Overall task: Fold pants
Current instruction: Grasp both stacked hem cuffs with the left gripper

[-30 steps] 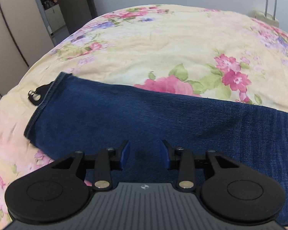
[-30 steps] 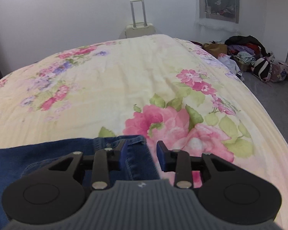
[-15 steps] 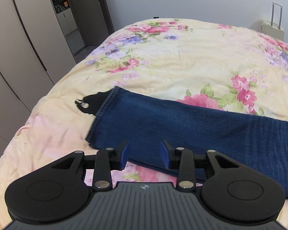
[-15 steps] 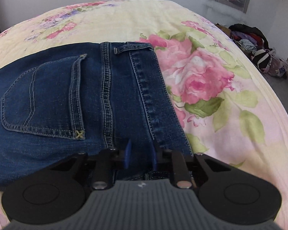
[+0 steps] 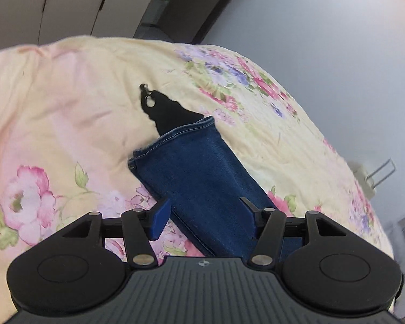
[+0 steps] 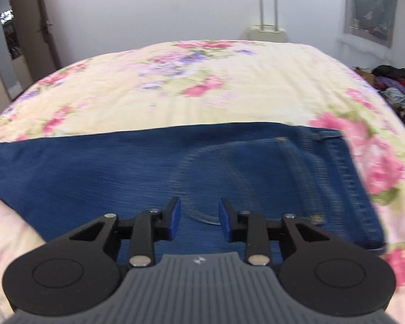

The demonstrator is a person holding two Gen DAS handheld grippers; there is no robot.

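Released by the right hand-held gripper [image 6: 197, 217], jeans [image 6: 229, 172] apparently lie flat; blurred.

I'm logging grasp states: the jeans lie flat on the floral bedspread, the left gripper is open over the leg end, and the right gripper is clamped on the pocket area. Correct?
Not quite. The right gripper is open too, hovering above the jeans, as the right wrist view shows. The rest holds.

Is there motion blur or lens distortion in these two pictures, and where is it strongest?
Right wrist view: motion blur smears the jeans, mostly the back pocket stitching; the right tool stays sharp. Left wrist view: sharper, yet tilted, and the fisheye bends the bedspread edge and the wall.
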